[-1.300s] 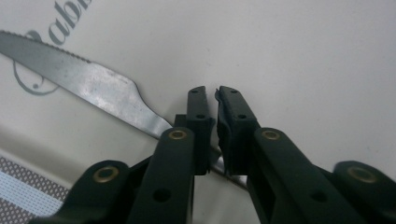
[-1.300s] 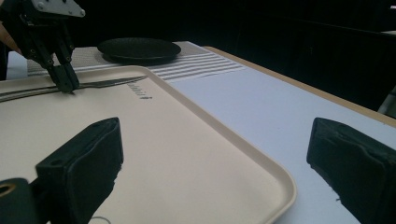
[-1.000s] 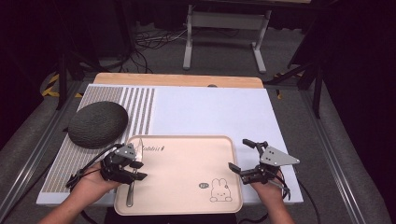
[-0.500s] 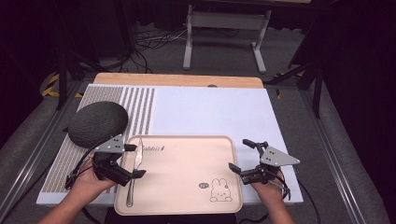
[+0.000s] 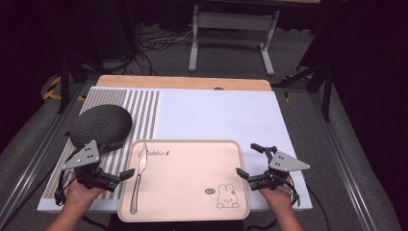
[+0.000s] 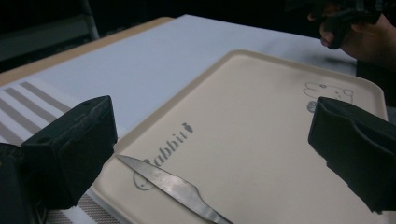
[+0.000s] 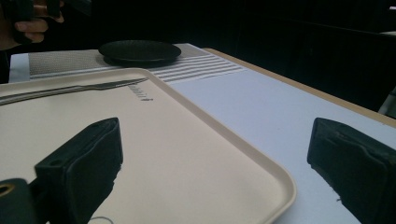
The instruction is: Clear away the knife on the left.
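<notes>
One slim steel table knife [image 5: 137, 179] lies flat along the left side of a smooth beige rounded-rectangle plastic tray [image 5: 192, 192]; left gripper [image 5: 126, 174], just opened, and right gripper [image 5: 244, 174] gape empty.

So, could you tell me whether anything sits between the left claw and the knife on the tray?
Nothing visible does. The left claw stands open just left of the knife, which lies along the left side of the tray, with only the tray's rim between them.
</notes>
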Available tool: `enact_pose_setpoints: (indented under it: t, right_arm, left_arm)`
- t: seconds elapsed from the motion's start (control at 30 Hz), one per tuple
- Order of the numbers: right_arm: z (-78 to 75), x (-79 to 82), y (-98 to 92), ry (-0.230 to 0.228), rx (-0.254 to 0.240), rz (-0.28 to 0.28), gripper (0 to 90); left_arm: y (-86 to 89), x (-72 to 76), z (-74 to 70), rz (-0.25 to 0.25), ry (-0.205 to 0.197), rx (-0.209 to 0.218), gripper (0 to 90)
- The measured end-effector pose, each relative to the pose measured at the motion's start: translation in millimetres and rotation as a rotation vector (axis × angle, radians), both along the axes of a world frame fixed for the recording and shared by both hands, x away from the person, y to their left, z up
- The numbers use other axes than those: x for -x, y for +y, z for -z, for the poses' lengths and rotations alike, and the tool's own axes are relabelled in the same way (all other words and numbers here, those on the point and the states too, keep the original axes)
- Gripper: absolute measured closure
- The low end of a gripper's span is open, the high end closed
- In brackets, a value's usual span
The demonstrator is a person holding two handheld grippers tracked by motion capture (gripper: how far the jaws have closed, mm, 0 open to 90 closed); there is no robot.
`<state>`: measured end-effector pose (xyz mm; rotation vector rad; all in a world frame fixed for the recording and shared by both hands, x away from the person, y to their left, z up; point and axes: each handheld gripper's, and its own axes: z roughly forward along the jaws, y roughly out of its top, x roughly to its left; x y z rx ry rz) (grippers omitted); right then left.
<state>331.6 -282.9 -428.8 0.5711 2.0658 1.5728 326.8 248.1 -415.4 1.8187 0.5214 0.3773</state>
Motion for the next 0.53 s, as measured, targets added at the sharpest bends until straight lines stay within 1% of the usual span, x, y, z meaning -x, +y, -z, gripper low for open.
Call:
enact_pose_setpoints:
  t: [0.03, 0.07, 0.17, 0.23, 0.27, 0.33, 0.4, 0.43, 0.47, 0.53]
  right_arm:
    - [0.0, 0.0, 0.0, 0.0, 0.0, 0.0, 3.9]
    - [0.4, -0.1, -0.2, 0.003, 0.0, 0.001, 3.8]
    - [0.7, -0.5, -1.6, 0.002, -0.002, 0.004, 3.7]
    - [1.4, -1.0, -2.8, 0.004, -0.003, 0.006, 3.6]
    - [1.8, -1.0, -3.5, 0.008, -0.002, 0.008, 3.6]
    - [2.4, -1.6, -3.9, 0.007, -0.003, 0.007, 3.6]
    - [3.3, -1.5, -4.0, 0.015, -0.006, 0.009, 3.6]
    - [3.5, -1.5, -3.9, 0.015, -0.005, 0.009, 3.6]
    - [3.7, -1.6, -3.8, 0.013, -0.003, 0.007, 3.5]
    - [4.3, -1.5, -3.8, 0.014, -0.004, 0.011, 3.6]
  left_arm:
    - [0.0, 0.0, 0.0, 0.0, 0.0, 0.0, 1.7]
    - [5.8, 1.2, 5.4, -0.009, -0.019, 0.03, 1.4]
    - [12.9, 3.3, 15.6, -0.031, -0.035, 0.039, 1.3]
    - [17.8, 3.2, 21.9, -0.045, -0.042, 0.057, 0.8]
    - [17.8, 3.2, 21.9, -0.045, -0.042, 0.057, 0.8]
    - [22.4, 3.0, 28.0, -0.068, -0.042, 0.081, 0.8]
    - [24.9, 3.0, 32.8, -0.075, -0.033, 0.11, 0.6]
    - [25.8, 4.1, 35.7, -0.084, -0.031, 0.117, 0.6]
    - [26.6, 4.6, 37.4, -0.091, -0.038, 0.114, 0.5]
    - [27.2, 5.2, 39.1, -0.089, -0.034, 0.109, 0.5]
